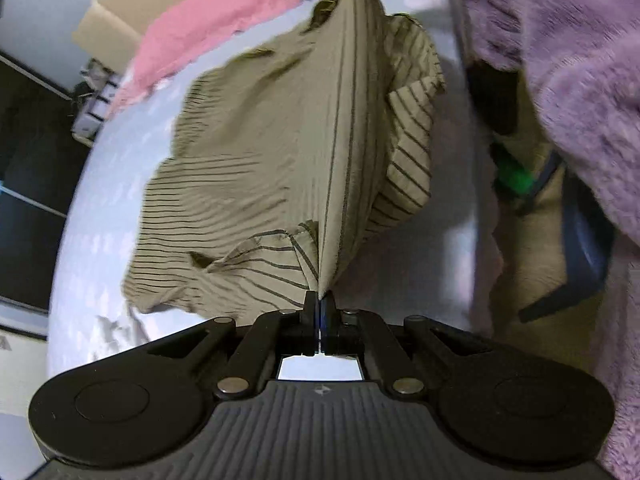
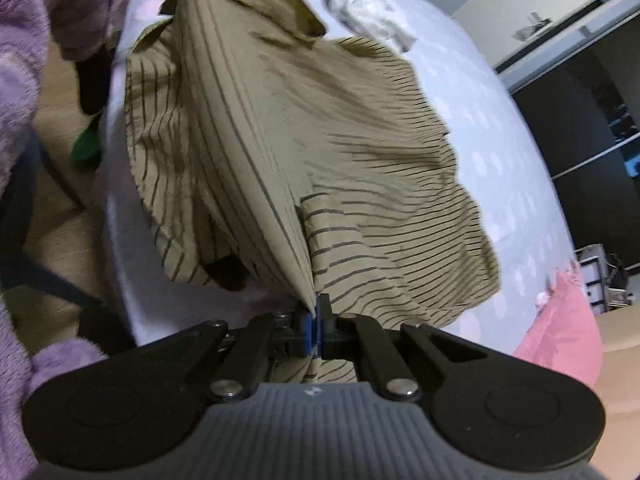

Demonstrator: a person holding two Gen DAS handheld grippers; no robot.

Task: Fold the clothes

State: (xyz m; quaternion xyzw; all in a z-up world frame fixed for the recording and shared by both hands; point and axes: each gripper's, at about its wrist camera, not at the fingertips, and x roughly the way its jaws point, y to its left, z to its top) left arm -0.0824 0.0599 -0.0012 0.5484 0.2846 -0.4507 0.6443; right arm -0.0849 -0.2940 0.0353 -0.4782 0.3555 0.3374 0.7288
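My left claw (image 1: pixel 319 300) is pinched tight on an edge of the olive striped shirt (image 1: pixel 256 168), its two fingers pressed together with the cloth rising from them in a taut ridge. My right claw (image 2: pixel 316 306) is likewise clamped on another edge of the same striped shirt (image 2: pixel 320 152), blue pads meeting around the fabric. Between the two grips the cloth is stretched into a straight fold line, while the rest sags and billows in loose folds down onto the bed (image 1: pixel 104 208), covered in a pale lavender sheet with a faint white print. Beyond the shirt, a pink garment (image 1: pixel 208 28) lies on the bed near a cardboard box (image 1: pixel 120 12), and a crumpled white cloth (image 2: pixel 368 4) sits at the far end. My fuzzy purple sleeve (image 1: pixel 572 64) fills the side of the view.
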